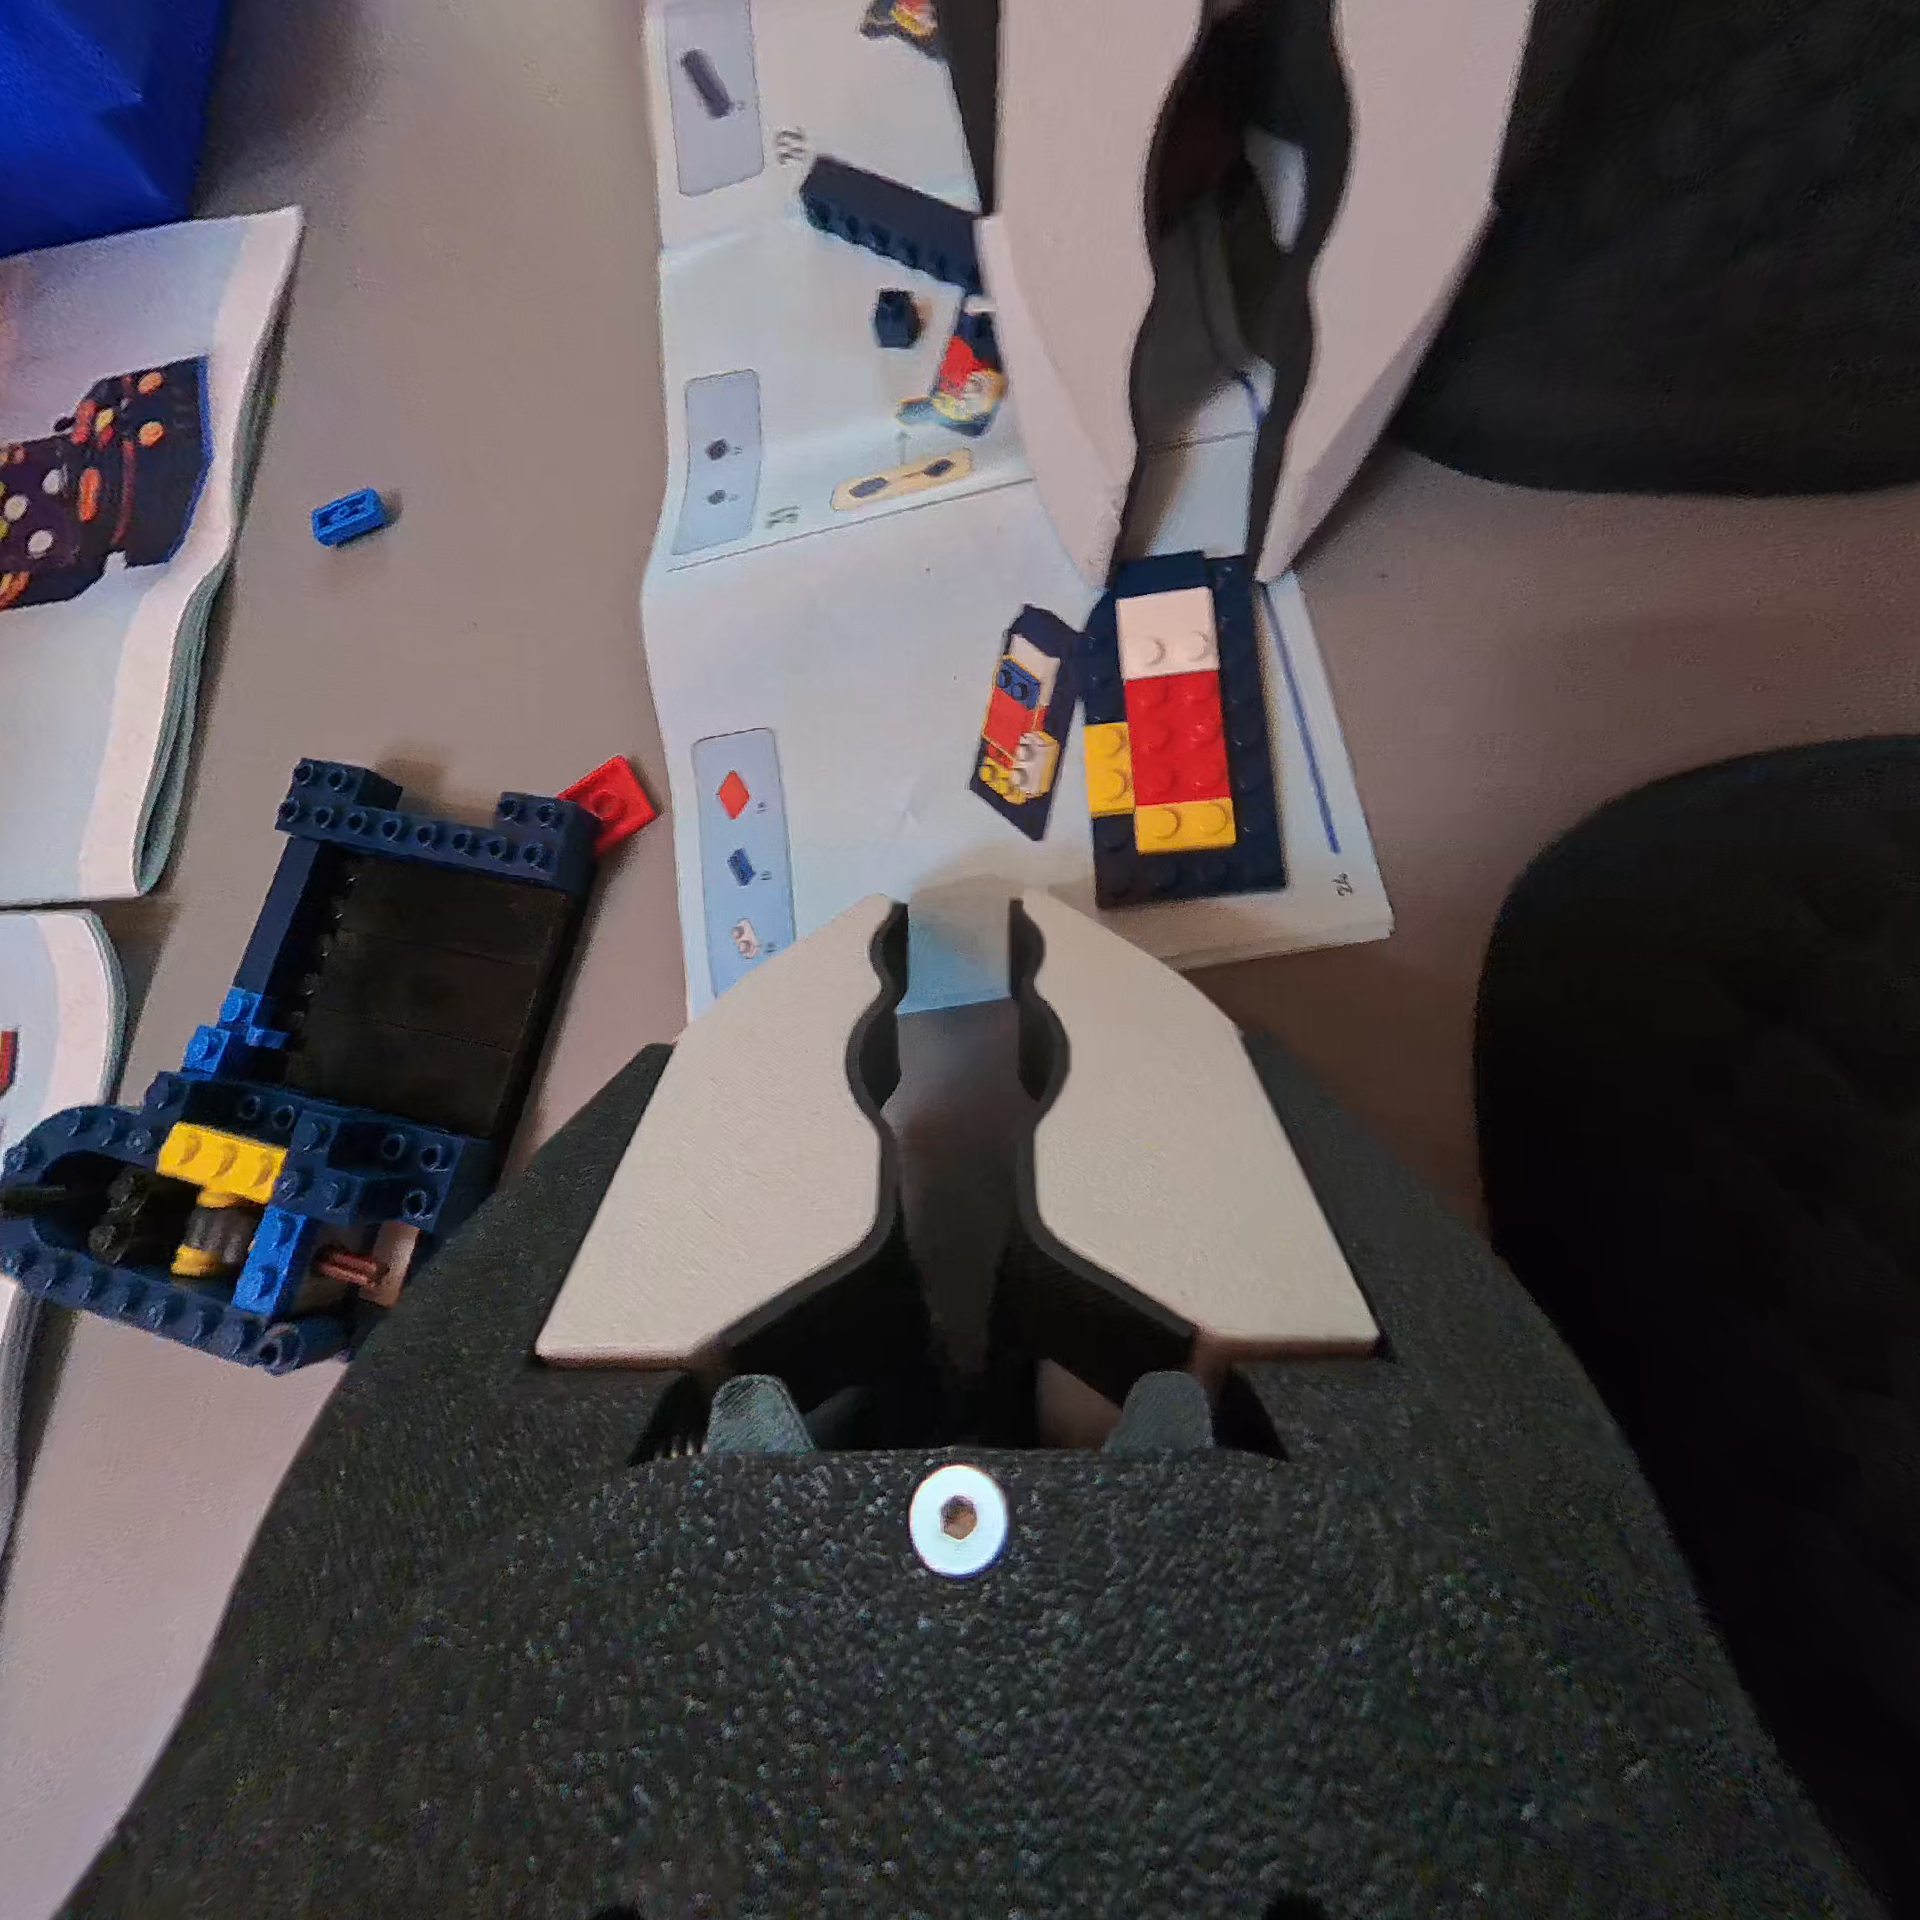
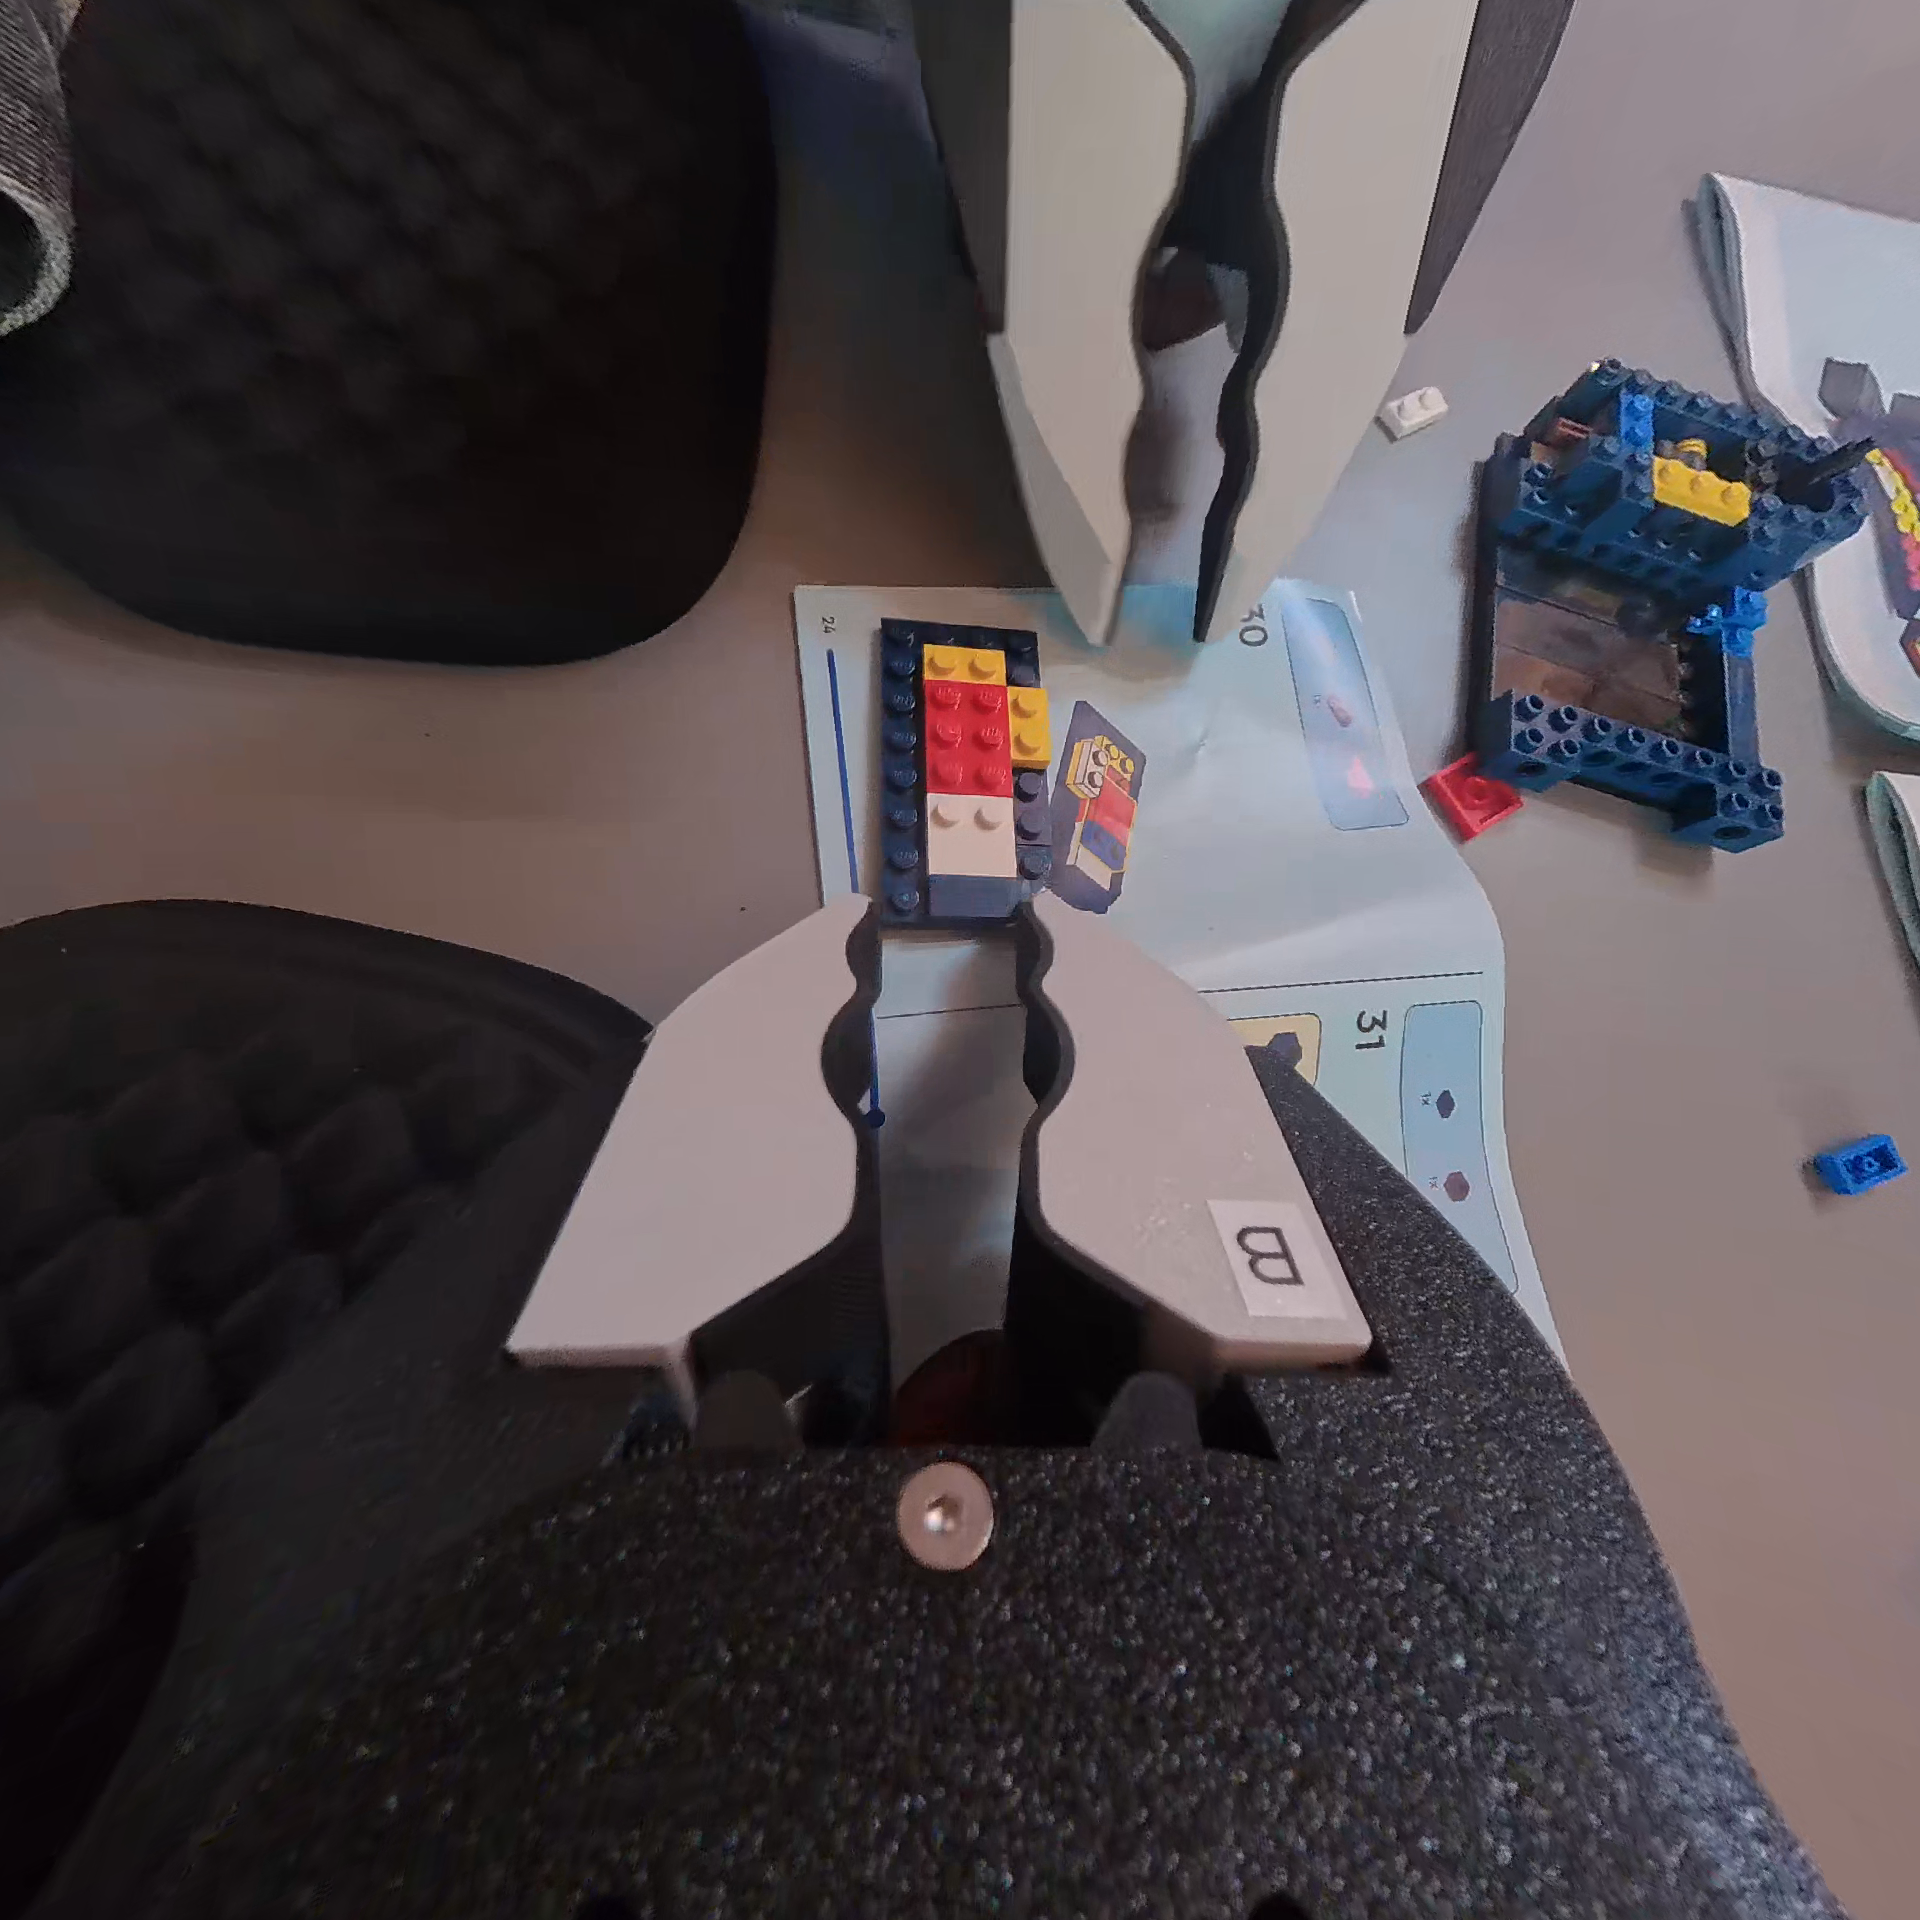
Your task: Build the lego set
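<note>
Grey worktop, strewn with bricks and booklets, two black cushions at one side. Open booklet (image 2: pixel 1299 831) near the middle, carrying a dark blue plate (image 2: pixel 902 769) along its outer edge, topped with yellow, red and white bricks. Right gripper (image 2: pixel 948 925) just short of that plate's near end, fingers spread, nothing between them but page; whether the tips touch the plate, hard to tell. Left gripper (image 1: pixel 958 914) at the plate's opposite end, over the booklet's edge, fingers likewise apart and bare, clear of the plate.

Beyond the booklet's far side, a bigger blue frame build (image 1: pixel 343 1049) with a black panel and a yellow brick. Red tile (image 1: pixel 613 802) at the frame's corner, beside the booklet. Small blue brick (image 1: pixel 351 514) loose on bare worktop; small white brick (image 2: pixel 1413 410) loose near the frame. More booklets (image 1: pixel 135 561) at the worktop's edge.

Plate partly filled, dark studs uncovered along its rim and ends; loose pieces not yet placed.
</note>
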`<state>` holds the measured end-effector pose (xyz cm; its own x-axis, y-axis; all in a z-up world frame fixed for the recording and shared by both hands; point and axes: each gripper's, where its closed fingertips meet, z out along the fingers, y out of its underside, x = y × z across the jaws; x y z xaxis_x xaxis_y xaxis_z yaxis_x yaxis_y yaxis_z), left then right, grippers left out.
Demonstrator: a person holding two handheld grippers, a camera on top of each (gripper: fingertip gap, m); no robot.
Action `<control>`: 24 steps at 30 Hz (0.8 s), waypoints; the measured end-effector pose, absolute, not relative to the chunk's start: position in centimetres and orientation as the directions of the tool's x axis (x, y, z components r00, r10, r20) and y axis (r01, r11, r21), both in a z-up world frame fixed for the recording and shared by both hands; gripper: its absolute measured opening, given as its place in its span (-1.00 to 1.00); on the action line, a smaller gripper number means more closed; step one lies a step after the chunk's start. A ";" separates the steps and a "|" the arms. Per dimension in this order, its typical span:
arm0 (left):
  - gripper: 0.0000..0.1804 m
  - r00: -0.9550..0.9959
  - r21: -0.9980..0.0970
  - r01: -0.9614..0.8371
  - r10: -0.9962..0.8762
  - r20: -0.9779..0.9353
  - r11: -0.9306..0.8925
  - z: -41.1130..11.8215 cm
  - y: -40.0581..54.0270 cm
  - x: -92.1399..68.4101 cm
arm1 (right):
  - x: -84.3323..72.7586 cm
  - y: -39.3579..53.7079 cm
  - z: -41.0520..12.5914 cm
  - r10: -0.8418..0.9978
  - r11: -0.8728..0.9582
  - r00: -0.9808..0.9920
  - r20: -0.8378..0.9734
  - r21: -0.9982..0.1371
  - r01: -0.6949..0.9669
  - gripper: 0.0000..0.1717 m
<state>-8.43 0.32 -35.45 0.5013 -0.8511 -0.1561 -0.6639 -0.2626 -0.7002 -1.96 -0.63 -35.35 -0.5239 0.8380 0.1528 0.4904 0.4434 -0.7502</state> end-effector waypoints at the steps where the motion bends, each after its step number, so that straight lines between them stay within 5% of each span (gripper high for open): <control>1: -0.69 0.469 -0.697 -0.673 -0.872 -0.141 -0.249 -35.4 -0.3 -8.1 | -1.9 -0.7 -35.3 0.836 0.445 -0.528 0.151 -0.749 0.491 -0.72; 6: -0.43 0.394 -0.704 -0.660 -0.919 -0.027 -0.263 -35.4 -2.1 -6.6 | -1.6 -0.8 -35.3 0.831 0.454 -0.537 0.146 -0.738 0.500 -0.72; 24: -0.56 0.294 -0.735 -0.648 -0.956 0.002 -0.200 -34.8 -3.6 -5.0 | -1.6 -1.4 -35.2 0.826 0.468 -0.542 0.152 -0.722 0.510 -0.72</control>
